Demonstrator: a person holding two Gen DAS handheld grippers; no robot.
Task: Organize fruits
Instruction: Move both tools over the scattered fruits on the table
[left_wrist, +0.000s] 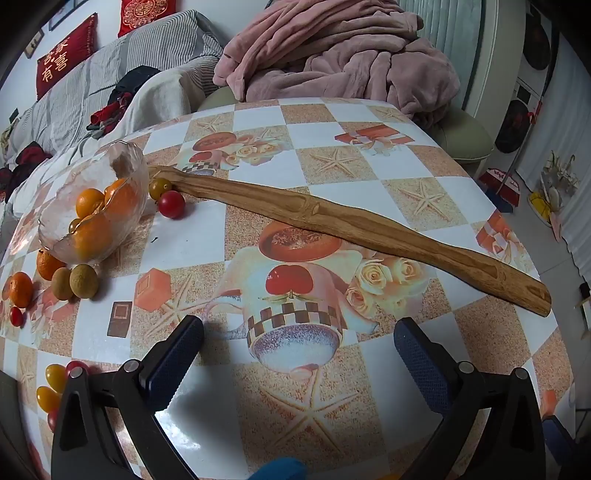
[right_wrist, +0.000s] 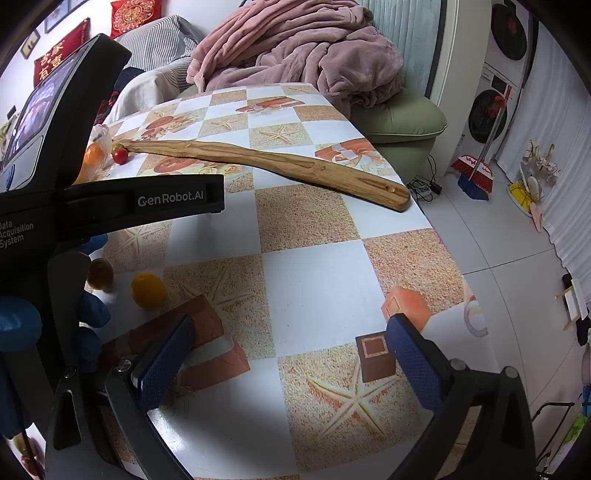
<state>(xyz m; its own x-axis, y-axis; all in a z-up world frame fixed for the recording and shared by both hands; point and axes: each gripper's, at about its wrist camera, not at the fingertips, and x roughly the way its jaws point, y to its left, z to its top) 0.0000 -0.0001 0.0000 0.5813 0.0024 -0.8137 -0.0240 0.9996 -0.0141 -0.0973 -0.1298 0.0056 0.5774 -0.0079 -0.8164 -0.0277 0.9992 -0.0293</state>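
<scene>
A glass bowl (left_wrist: 125, 166) holding oranges (left_wrist: 122, 201) stands at the table's left. Loose fruit lies around it: a red cherry tomato (left_wrist: 171, 204) and a yellowish one (left_wrist: 159, 187) behind it, two brown-green fruits (left_wrist: 84, 280), oranges (left_wrist: 18, 290) and small tomatoes (left_wrist: 54, 376) on the left. My left gripper (left_wrist: 299, 349) is open and empty above the table middle. My right gripper (right_wrist: 290, 345) is open and empty; a yellow tomato (right_wrist: 148, 290) and a brown fruit (right_wrist: 99, 274) lie left of it. The left gripper's body hides the bowl in the right wrist view.
A long wooden stick (left_wrist: 343, 225) lies diagonally across the checked tablecloth (left_wrist: 369, 177), also in the right wrist view (right_wrist: 280, 166). A pink blanket (left_wrist: 332, 55) lies on a green seat behind. The table edge (right_wrist: 443, 243) drops to the floor on the right.
</scene>
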